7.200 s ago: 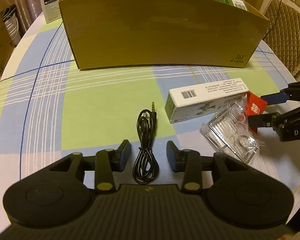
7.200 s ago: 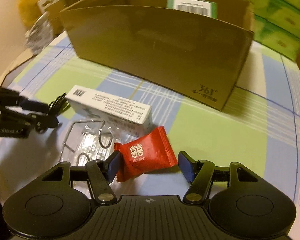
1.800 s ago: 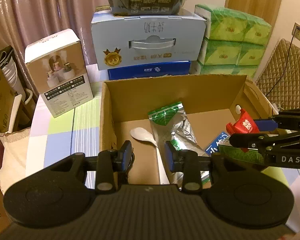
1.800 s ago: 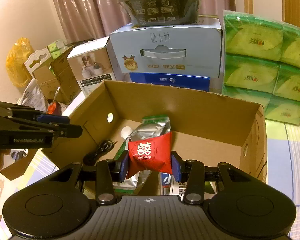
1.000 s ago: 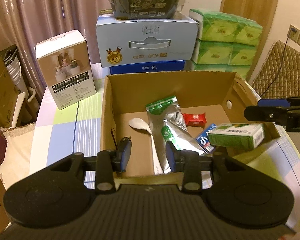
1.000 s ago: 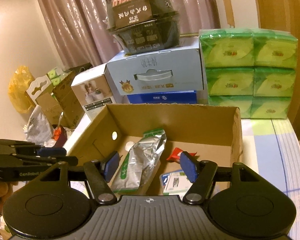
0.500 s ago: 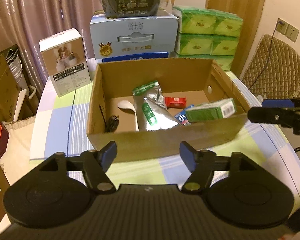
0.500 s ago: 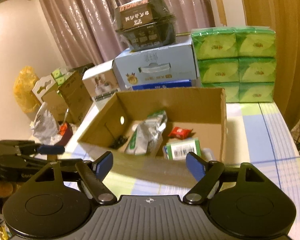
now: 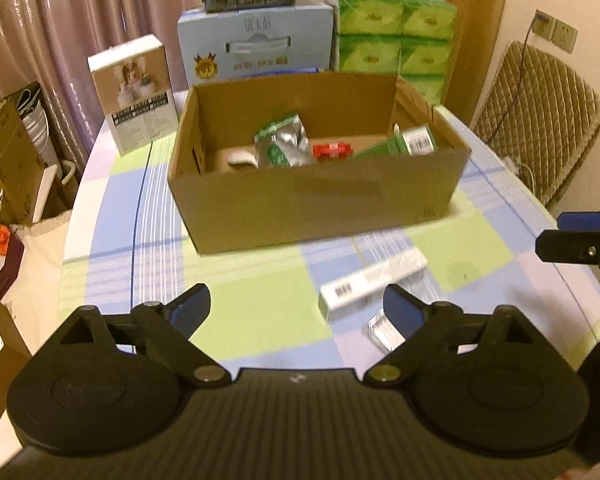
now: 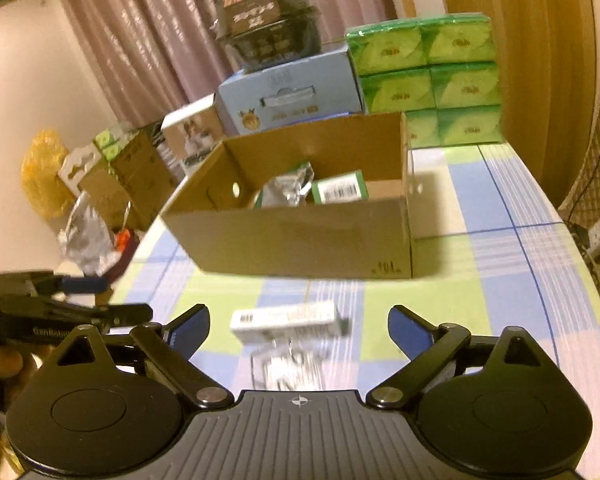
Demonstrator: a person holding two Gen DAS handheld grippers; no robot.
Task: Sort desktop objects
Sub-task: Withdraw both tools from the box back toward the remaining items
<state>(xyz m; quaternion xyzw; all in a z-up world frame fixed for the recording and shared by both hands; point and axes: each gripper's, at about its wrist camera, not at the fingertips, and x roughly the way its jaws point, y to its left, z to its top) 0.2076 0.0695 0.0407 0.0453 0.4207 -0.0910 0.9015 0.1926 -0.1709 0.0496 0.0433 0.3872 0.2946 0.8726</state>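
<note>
A moment ago both tools hung over the cardboard box, each carrying something; now they are back over the surface with nothing between the fingers. The left gripper is opening, its fingers spread, the box well ahead. The audio cable is out of sight in the box, while the red candy lies inside. The right gripper is opening too, empty. Just ahead of its fingers wait the white carton and clear plastic case, likely next to go in.
</note>
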